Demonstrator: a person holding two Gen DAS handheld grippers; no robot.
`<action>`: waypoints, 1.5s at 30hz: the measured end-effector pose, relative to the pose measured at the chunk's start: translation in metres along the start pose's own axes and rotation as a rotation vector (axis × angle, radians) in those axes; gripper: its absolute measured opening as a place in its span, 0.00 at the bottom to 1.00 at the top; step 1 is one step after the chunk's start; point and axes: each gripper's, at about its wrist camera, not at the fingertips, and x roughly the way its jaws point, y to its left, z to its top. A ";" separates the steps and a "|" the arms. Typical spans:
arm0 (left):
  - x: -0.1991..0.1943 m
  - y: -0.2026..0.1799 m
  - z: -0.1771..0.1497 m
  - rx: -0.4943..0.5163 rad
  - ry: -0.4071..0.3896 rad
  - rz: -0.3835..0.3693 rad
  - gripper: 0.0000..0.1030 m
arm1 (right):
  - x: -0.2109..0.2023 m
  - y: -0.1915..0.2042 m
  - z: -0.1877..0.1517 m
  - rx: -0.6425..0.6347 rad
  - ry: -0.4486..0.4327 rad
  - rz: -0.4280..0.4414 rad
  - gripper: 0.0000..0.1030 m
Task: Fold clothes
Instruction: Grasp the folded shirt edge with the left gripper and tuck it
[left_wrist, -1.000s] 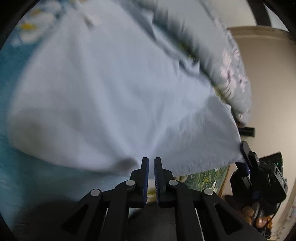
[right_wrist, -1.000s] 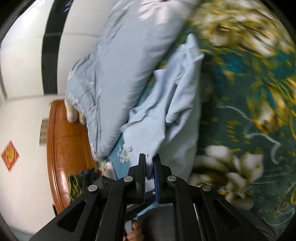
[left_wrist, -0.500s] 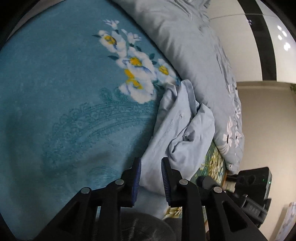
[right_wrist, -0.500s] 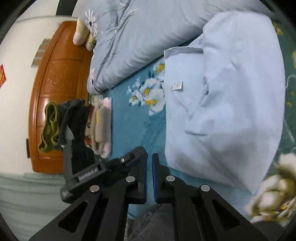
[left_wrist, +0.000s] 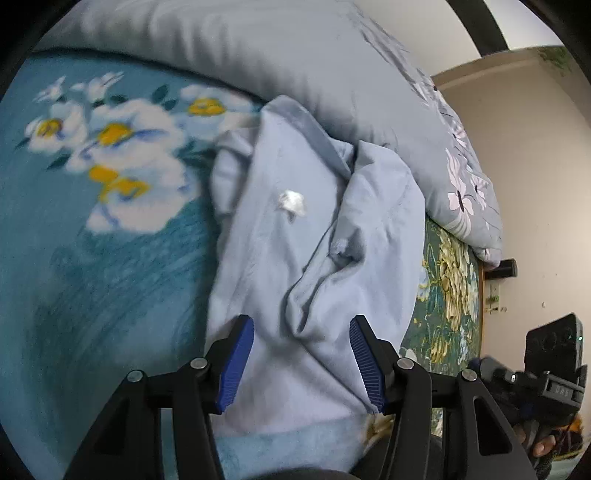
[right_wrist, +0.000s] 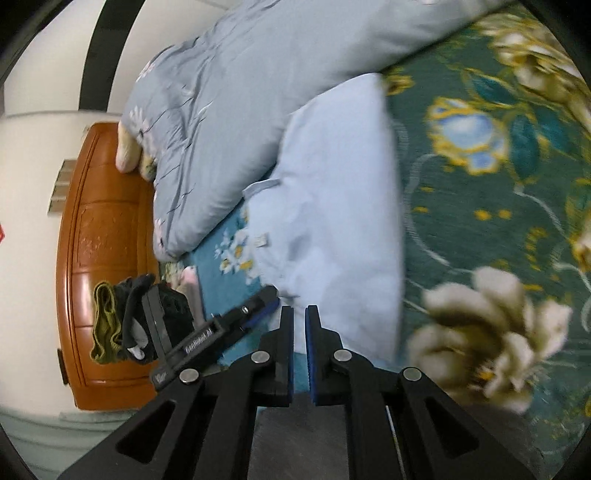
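A pale blue shirt lies rumpled and folded over on the bed, with a small white label showing. My left gripper is open, its blue pads spread just above the shirt's near edge, holding nothing. In the right wrist view the same shirt lies flat ahead. My right gripper has its jaws nearly together with a narrow empty gap, just short of the shirt's near edge. The left gripper shows there at the shirt's left corner.
A grey flowered duvet is bunched along the far side of the shirt. Teal flowered blanket lies left, dark green flowered cover right. A wooden headboard and folded clothes are at the bed's end.
A second ago both grippers were shut on the shirt and held it up. The shirt now lies on the bed, my left gripper has opened wide, and my right holds nothing.
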 end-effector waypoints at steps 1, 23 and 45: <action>0.000 -0.003 0.001 0.017 -0.009 -0.010 0.56 | -0.005 -0.006 -0.002 0.012 -0.006 -0.005 0.07; 0.015 -0.020 -0.003 0.167 0.006 -0.013 0.51 | -0.019 -0.035 -0.008 0.100 -0.054 -0.041 0.60; -0.069 -0.048 -0.019 0.245 -0.207 -0.071 0.05 | -0.031 -0.062 -0.009 0.187 -0.091 -0.096 0.87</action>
